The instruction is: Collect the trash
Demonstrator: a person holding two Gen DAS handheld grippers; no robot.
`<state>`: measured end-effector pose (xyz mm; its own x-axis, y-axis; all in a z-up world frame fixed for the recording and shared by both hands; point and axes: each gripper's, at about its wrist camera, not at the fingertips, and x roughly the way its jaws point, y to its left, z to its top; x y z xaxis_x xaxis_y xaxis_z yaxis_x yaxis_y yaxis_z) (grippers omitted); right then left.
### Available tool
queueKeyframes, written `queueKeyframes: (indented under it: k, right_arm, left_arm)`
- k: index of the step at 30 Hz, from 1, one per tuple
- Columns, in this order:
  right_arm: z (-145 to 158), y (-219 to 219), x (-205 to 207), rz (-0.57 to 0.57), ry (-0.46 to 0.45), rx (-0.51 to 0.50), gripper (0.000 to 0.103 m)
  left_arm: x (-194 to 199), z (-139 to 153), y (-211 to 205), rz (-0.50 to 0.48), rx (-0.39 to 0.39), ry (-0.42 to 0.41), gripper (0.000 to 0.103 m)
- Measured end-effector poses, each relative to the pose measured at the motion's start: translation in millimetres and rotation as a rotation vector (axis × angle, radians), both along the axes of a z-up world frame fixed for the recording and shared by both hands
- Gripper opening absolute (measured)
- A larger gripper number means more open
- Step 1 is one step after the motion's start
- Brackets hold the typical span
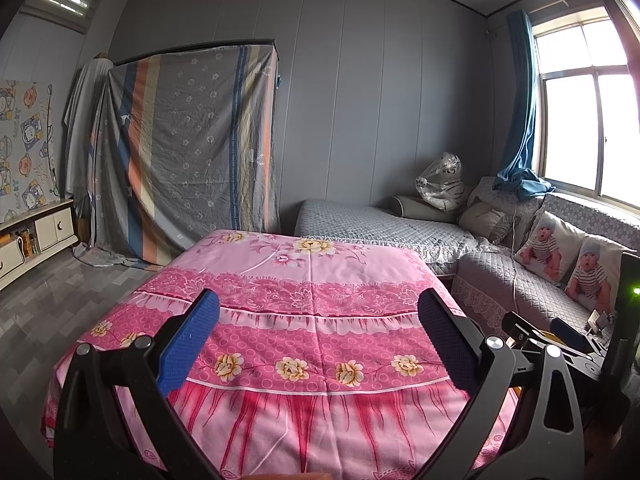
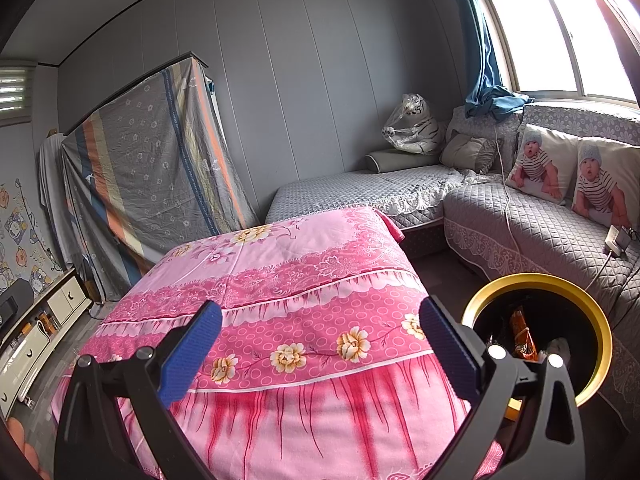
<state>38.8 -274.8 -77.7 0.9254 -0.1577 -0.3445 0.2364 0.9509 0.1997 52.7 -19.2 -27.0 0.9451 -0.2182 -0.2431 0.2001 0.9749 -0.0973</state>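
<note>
Both grippers, left [image 1: 318, 344] and right [image 2: 320, 346], hover spread and empty over the bare pink cloth [image 2: 280, 280]; the bin [image 2: 600, 320], holding an orange wrapper [image 2: 522, 338], stands just right of the right gripper, the nearer one.

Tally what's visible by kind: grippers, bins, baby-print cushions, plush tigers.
Grippers: 2, left gripper, right gripper
Bins: 1, bin, trash inside
Baby-print cushions: 2, cushion, second cushion
Plush tigers: 1, tiger, bagged
Total: 6
</note>
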Motion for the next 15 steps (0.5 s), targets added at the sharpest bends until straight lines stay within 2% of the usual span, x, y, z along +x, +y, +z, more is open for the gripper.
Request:
queueKeyframes:
  k: [5,15]
  right_arm:
    - [-0.6,0.5,0.1,0.0,0.001,0.001,0.095]
    - [-1.8,0.0,0.3,0.0,0.003,0.003,0.095]
  left_arm:
    - [-3.0,-0.1,0.8,0.003,0.009,-0.031,0.095]
    - [-0.8,-0.8,2.5,0.005,-0.005,-0.013,0.095]
